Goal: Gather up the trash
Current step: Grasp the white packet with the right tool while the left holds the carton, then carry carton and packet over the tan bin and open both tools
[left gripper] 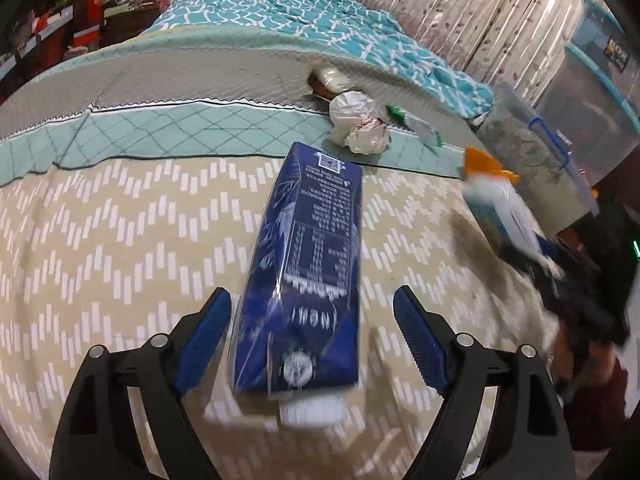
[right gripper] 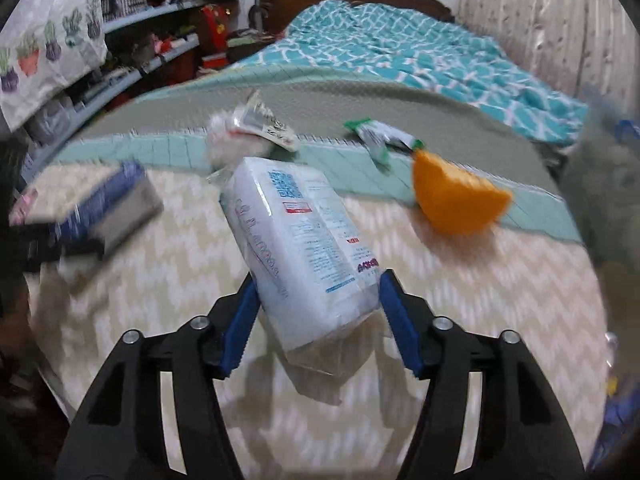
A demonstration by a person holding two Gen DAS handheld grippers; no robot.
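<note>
Setting: a bed [left gripper: 120, 220] in a cluttered bedroom, spread with a beige zigzag cover, a teal quilt [right gripper: 420, 60] heaped near the headboard and shelves [right gripper: 132, 64] along one side.
Left hand-held gripper [left gripper: 312, 312]: jaws spread wide on either side of a dark blue carton [left gripper: 308, 264]; the blue pads stand apart from its sides, the carton lying lengthwise on the cover.
Right hand-held gripper [right gripper: 320, 300]: both pads pressed against a white plastic-wrapped pack [right gripper: 304, 248], tilted and raised off the cover.
Remaining trash: crumpled white wrappers [left gripper: 360, 120] and a green-ended wrapper [left gripper: 416, 124] on the mattress edge; an orange piece [right gripper: 456, 196] lies just beside the pack.
</note>
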